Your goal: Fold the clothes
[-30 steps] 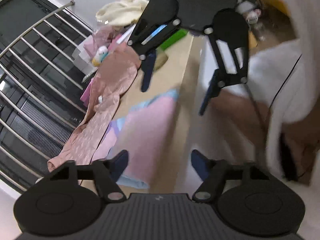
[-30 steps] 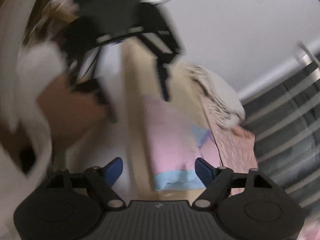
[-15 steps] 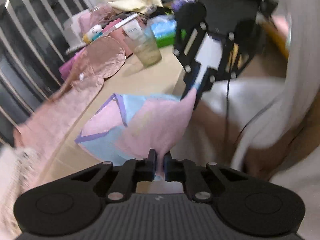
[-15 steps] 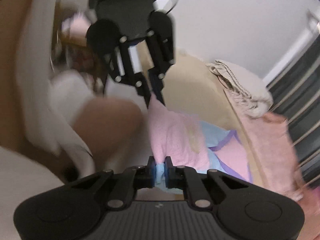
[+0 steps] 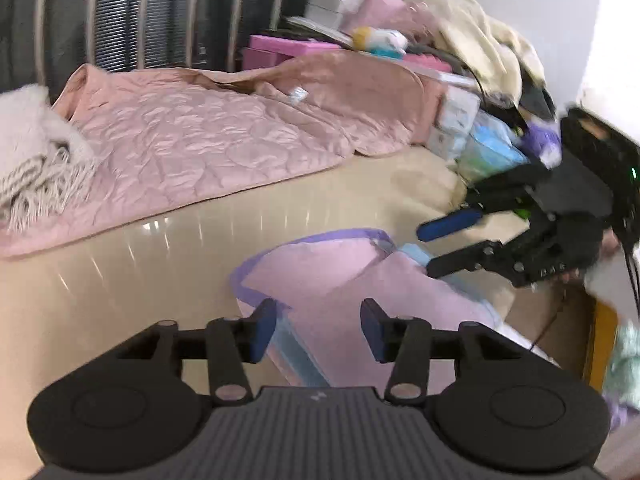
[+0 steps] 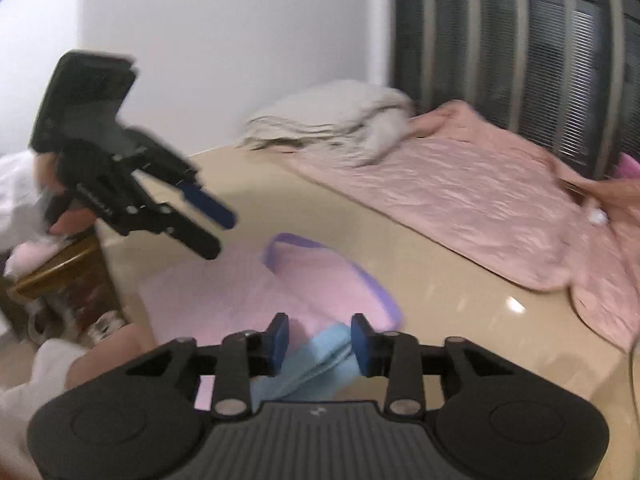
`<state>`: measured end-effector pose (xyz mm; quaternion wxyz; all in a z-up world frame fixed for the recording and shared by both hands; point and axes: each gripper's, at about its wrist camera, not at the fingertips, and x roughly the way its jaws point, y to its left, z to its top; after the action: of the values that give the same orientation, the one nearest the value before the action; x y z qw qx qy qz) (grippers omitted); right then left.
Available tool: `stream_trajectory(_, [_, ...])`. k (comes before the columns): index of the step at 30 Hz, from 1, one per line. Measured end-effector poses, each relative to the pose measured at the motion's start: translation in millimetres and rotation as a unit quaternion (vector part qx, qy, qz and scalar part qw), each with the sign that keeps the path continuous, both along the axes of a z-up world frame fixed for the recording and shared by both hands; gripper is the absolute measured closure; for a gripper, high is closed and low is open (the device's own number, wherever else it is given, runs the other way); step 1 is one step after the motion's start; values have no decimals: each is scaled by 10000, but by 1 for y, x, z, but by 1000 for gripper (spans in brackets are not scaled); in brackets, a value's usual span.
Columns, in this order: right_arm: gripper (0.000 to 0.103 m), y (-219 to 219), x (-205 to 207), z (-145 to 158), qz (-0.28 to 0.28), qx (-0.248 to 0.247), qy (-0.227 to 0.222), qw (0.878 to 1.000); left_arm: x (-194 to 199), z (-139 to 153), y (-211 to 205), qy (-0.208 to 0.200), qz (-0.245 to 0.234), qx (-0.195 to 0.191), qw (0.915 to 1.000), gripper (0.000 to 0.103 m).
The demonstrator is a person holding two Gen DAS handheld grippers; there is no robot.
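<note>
Flat on the beige tabletop (image 5: 120, 256) a folded pink garment (image 5: 360, 280) with purple and light-blue trim is laid. Above its near edge the left gripper (image 5: 318, 330) is seen with jaws opening, nothing pinched. The right gripper (image 6: 318, 340) is likewise opening, its pads clear of the cloth. Behind, a quilted pink blanket (image 5: 192, 144) is spread.
</note>
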<state>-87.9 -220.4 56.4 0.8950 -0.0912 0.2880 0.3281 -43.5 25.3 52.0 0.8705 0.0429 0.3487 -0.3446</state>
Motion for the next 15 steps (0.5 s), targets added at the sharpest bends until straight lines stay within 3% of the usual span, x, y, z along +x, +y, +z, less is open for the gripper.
stream_trajectory(4, [68, -6, -30, 3, -181, 322, -471, 9982, -12, -8, 3, 203, 228, -428, 9986, 46])
stream_trajectory(7, [67, 6, -36, -5, 17, 608, -332, 9976, -19, -19, -7, 171, 306, -402, 9986, 45])
stream_trajectory(10, [67, 18, -32, -28, -26, 455, -22, 9990, -23, -34, -14, 196, 390, -242, 9988, 45])
stream_trajectory(15, [64, 4, -22, -25, -346, 890, 52, 9954, -21, -28, 0, 312, 647, -627, 9954, 44])
